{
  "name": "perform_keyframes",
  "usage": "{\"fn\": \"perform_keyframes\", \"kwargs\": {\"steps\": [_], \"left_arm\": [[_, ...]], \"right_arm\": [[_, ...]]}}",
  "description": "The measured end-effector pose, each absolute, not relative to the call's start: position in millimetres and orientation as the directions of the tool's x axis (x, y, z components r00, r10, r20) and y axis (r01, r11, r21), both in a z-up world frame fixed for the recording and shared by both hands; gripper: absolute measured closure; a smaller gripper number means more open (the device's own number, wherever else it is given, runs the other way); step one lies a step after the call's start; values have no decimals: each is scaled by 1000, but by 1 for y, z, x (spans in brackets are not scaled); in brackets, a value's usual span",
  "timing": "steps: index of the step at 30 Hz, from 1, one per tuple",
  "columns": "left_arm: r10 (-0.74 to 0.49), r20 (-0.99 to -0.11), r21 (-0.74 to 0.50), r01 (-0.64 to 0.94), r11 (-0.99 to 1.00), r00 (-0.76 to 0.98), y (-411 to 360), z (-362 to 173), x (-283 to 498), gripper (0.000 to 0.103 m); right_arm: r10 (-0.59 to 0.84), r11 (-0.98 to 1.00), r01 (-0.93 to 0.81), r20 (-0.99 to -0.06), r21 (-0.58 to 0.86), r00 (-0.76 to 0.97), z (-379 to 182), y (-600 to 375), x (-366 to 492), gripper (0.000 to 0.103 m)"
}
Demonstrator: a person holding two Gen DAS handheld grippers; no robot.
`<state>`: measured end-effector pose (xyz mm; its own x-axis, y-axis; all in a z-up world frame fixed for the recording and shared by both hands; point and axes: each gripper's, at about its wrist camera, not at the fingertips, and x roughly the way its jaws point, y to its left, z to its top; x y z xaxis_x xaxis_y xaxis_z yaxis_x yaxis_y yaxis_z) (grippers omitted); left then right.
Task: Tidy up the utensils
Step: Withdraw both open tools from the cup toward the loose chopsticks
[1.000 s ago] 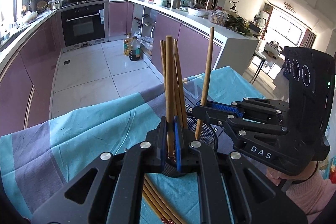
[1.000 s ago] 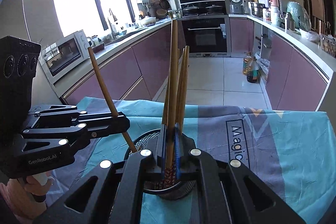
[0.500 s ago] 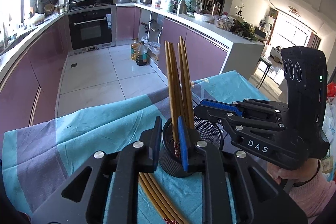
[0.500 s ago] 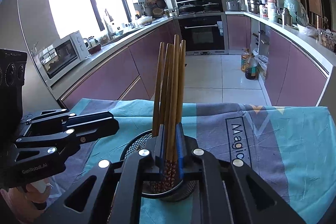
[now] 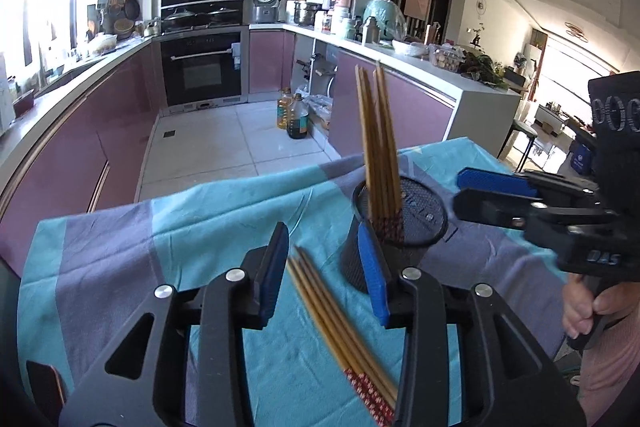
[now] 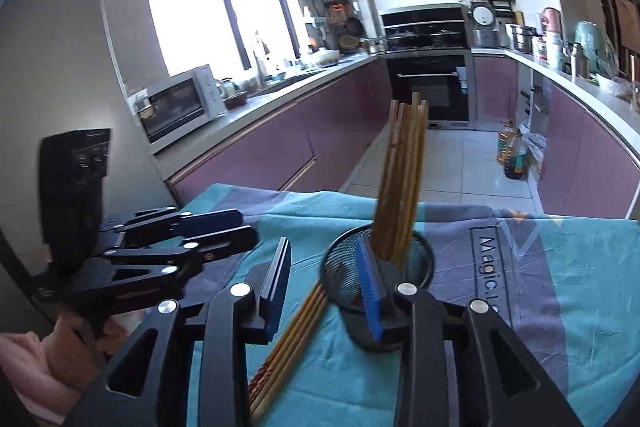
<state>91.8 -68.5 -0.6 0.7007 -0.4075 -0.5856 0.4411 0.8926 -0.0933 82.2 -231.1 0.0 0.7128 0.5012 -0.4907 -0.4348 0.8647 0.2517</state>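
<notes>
A: Status on the left gripper?

B: Fingers parting, nothing clamped. The loose chopsticks lie flat on the tablecloth in the gap between them, pads not touching. Patterned red ends point toward the camera.

A: Right gripper?

B: Same, fingers spreading and empty. From its view the loose bundle runs diagonally under the gap, just beside the mesh holder. Its right finger overlaps the holder's near rim in the picture; cannot tell if it touches.

A: Where's the rest of the set?

B: Standing chopsticks are in the black mesh holder, bunched, leaning a bit left in the left view, red ends down inside. Nothing grips them.

A: Holder position?

B: Upright on the tabletop, on the teal and grey cloth, right of the loose bundle in both views. The right gripper's blue pads sit just beside the holder's right side in the left view, apart from it.

A: Hands?

B: A hand with a pink sleeve on the right gripper's handle; the other hand visible low left in the right view.
</notes>
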Motion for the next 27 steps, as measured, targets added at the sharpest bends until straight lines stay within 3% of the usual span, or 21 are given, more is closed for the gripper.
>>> {"fn": "perform_keyframes", "kwargs": {"steps": [15, 27], "left_arm": [[-383, -712, -160, 395, 904, 588, -55, -73, 78, 67], [-364, -772, -158, 397, 904, 522, -74, -111, 85, 67]], "right_arm": [[492, 866, -403, -655, 297, 573, -78, -195, 79, 68], [467, 881, -355, -699, 314, 542, -103, -193, 78, 68]]}}
